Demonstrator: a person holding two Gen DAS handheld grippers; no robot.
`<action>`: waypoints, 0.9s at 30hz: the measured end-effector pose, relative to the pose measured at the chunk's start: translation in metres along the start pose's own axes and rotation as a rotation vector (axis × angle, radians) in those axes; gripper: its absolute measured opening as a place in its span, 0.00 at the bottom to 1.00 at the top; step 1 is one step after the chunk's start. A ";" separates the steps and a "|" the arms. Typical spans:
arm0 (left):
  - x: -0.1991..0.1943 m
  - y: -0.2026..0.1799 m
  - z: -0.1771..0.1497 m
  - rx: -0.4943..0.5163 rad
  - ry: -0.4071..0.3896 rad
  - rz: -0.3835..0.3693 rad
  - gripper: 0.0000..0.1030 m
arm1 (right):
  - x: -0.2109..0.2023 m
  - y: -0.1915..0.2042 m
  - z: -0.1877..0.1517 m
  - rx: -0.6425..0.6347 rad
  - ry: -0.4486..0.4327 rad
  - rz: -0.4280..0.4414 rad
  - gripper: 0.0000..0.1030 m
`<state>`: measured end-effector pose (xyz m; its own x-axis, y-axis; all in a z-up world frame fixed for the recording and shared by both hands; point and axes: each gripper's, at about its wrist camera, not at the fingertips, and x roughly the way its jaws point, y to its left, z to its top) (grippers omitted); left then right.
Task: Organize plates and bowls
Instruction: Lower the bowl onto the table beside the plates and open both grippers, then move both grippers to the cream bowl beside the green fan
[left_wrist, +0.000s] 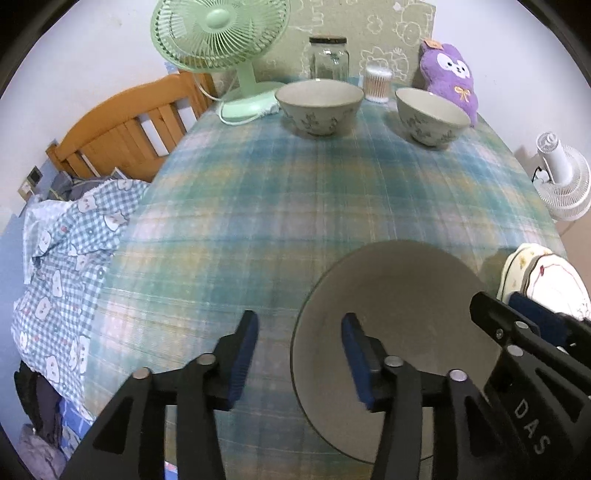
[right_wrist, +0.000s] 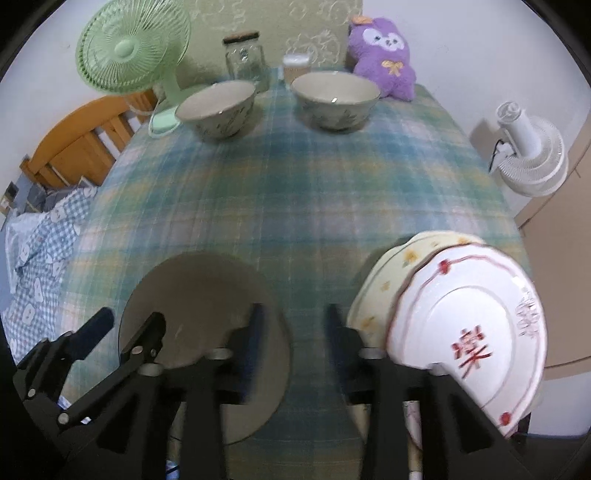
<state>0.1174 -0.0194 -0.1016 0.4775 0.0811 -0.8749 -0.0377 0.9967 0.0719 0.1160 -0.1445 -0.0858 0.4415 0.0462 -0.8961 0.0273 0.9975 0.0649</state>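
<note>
A table (left_wrist: 258, 206) under a blue-green plaid cloth is filling both views. At its far edge a green desk fan (left_wrist: 221, 40) is standing on the left, a glass jar (left_wrist: 328, 57) and a tub of cotton swabs (left_wrist: 376, 85) are sitting in the middle, and a purple plush toy (left_wrist: 448, 77) is leaning on the right. Just in front of them two patterned bowls are sitting upright and apart: the left bowl (left_wrist: 319, 107) and the right bowl (left_wrist: 430, 116).

At the near edge a plain grey plate (left_wrist: 399, 295) is lying flat on the cloth. To its right a white plate with red trim and a red character (right_wrist: 469, 332) is lying tilted on top of a cream plate with yellow flowers (right_wrist: 388, 273), overlapping it and reaching past the table's right edge.

The left gripper (left_wrist: 299, 350) is hanging with its jaws apart, the grey plate's left rim lying between them below; whether either pad is touching it cannot be told. The right gripper (right_wrist: 295, 332) is also standing with jaws apart over the bare cloth between the grey plate and the stacked pair, clamping nothing
</note>
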 end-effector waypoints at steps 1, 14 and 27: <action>-0.005 0.002 0.003 -0.010 -0.011 -0.004 0.58 | -0.005 -0.002 0.002 0.005 -0.017 0.002 0.66; -0.057 -0.006 0.052 0.014 -0.170 0.058 0.79 | -0.061 -0.005 0.056 -0.064 -0.152 0.067 0.68; -0.034 0.019 0.138 0.020 -0.212 -0.054 0.79 | -0.050 0.017 0.135 -0.019 -0.225 0.035 0.68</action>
<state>0.2215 -0.0035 -0.0045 0.6525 0.0237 -0.7575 0.0095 0.9992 0.0395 0.2160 -0.1373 0.0193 0.6308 0.0700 -0.7728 -0.0072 0.9964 0.0844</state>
